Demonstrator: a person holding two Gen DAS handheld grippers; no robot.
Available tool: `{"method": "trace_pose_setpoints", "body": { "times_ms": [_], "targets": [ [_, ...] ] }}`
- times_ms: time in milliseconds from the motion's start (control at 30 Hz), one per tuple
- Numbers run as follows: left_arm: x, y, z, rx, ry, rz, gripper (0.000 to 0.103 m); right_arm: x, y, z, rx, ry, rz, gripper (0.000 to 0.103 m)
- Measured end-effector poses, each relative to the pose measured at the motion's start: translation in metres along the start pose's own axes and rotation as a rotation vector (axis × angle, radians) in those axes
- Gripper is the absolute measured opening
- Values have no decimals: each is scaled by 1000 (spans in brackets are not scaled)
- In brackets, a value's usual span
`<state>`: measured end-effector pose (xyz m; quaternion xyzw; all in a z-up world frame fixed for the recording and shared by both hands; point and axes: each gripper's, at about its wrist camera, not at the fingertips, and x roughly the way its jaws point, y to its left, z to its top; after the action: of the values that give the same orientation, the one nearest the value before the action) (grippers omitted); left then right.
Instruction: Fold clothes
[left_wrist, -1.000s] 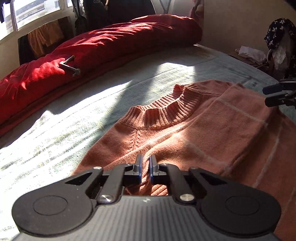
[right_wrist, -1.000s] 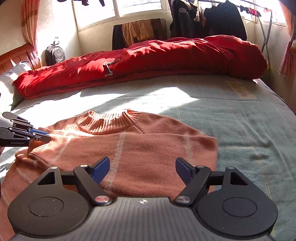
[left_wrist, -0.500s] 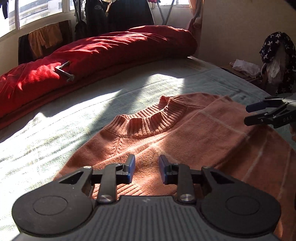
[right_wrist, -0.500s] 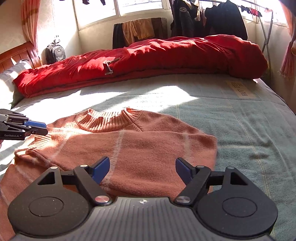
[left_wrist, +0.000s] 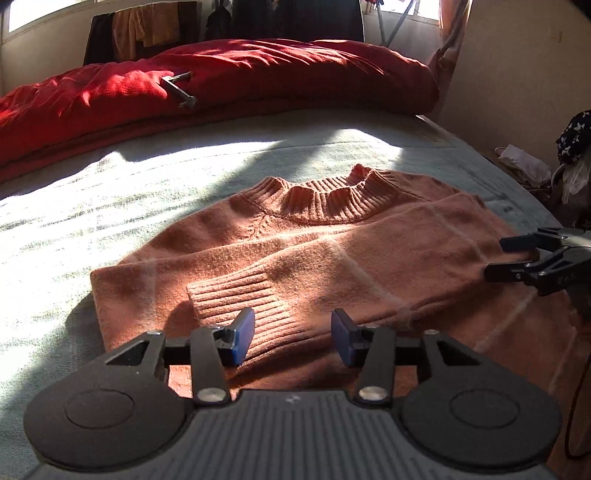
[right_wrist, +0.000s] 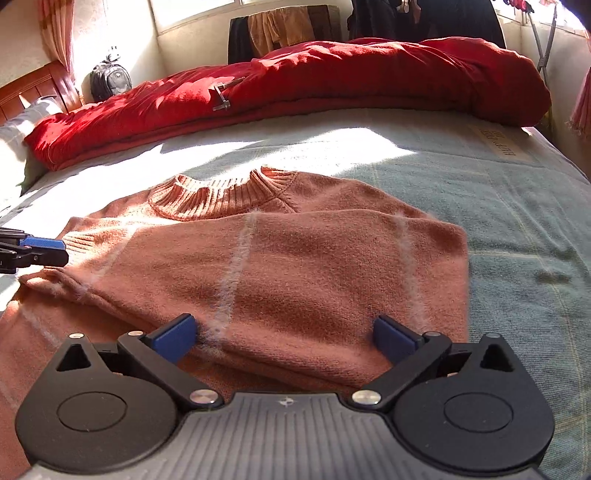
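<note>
A salmon-pink knitted sweater (left_wrist: 332, 243) lies flat on the bed with its ribbed collar (left_wrist: 328, 195) toward the red duvet. One sleeve is folded across the chest, and its ribbed cuff (left_wrist: 240, 299) rests loose on the body. My left gripper (left_wrist: 291, 336) hovers over that cuff with its jaws opening; the pads do not press on it. My right gripper (right_wrist: 284, 339) stands wide over the folded sleeve (right_wrist: 295, 269) near the sweater's right edge, jaws still opening, gripping nothing. Each gripper shows at the edge of the other's view: the right one (left_wrist: 517, 258), the left one (right_wrist: 40, 251).
A pale green bedspread (right_wrist: 517, 229) covers the bed. A long red duvet (right_wrist: 332, 81) with a metal tool (right_wrist: 223, 94) on it lies along the far side. A wooden headboard (right_wrist: 33, 88) and backpack (right_wrist: 110, 79) are far left. Clothes hang by the window (left_wrist: 155, 29).
My left gripper was shut on the sleeve cuff, then let it go and drew back and rolled; the cuff now lies on the sweater. My right gripper sank closer and widened.
</note>
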<state>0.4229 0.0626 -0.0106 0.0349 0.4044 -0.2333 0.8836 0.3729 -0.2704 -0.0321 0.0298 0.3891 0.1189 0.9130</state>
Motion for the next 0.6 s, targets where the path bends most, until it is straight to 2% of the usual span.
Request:
{"method": "trace_pose_setpoints", "body": {
  "times_ms": [133, 267, 400, 500, 600],
  "targets": [
    [-5, 2, -4, -58, 4, 10, 46, 3, 3, -2, -11, 3, -16, 103],
    [-23, -9, -2, -22, -34, 10, 46, 5, 5, -1, -43, 19, -21, 103],
    [-20, -13, -14, -35, 35, 16, 47, -5, 7, 8, -42, 48, -27, 103],
    [-24, -13, -29, -53, 62, 52, 47, -26, 6, 11, -8, 17, -28, 103],
    [-51, -20, -35, -82, 17, 47, 49, -55, 1, 13, 12, -46, -6, 103]
  ]
}}
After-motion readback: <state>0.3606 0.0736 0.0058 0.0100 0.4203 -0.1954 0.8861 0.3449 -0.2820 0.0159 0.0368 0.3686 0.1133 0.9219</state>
